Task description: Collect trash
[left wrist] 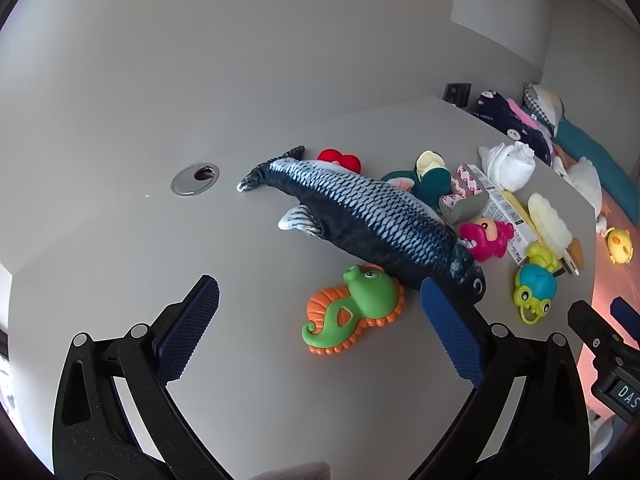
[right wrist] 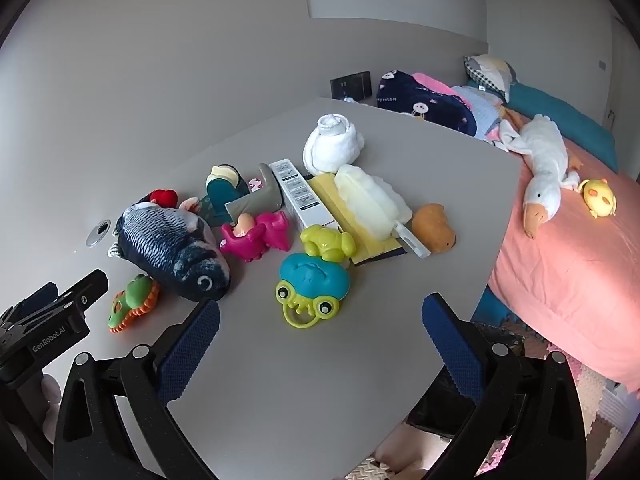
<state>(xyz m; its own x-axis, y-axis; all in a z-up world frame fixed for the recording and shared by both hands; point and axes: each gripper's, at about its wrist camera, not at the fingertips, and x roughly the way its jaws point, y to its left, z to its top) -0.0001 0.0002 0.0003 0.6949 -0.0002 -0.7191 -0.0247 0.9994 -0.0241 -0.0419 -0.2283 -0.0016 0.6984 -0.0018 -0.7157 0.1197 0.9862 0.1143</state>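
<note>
A grey table (right wrist: 320,380) holds toys and litter. A long white printed carton (right wrist: 299,196) lies by a rolled white cloth (right wrist: 332,148) and a torn grey pink-patterned box (right wrist: 256,200) (left wrist: 464,196). A pale fluffy duster (right wrist: 372,196) rests on a yellow card. My right gripper (right wrist: 322,306) hangs open above the table's near part, just short of a blue-green frog rattle (right wrist: 312,284). My left gripper (left wrist: 319,286) is open too, over a green-orange seahorse toy (left wrist: 352,308) beside a plush fish (left wrist: 360,216). Neither holds anything.
A pink toy (right wrist: 256,236), a yellow-green toy (right wrist: 326,240), an orange lump (right wrist: 434,228) and a teal toy (right wrist: 224,188) crowd the table. A cable hole (left wrist: 195,178) sits far left. A pink-sheeted bed (right wrist: 568,264) with a plush goose (right wrist: 540,168) borders the table's right edge.
</note>
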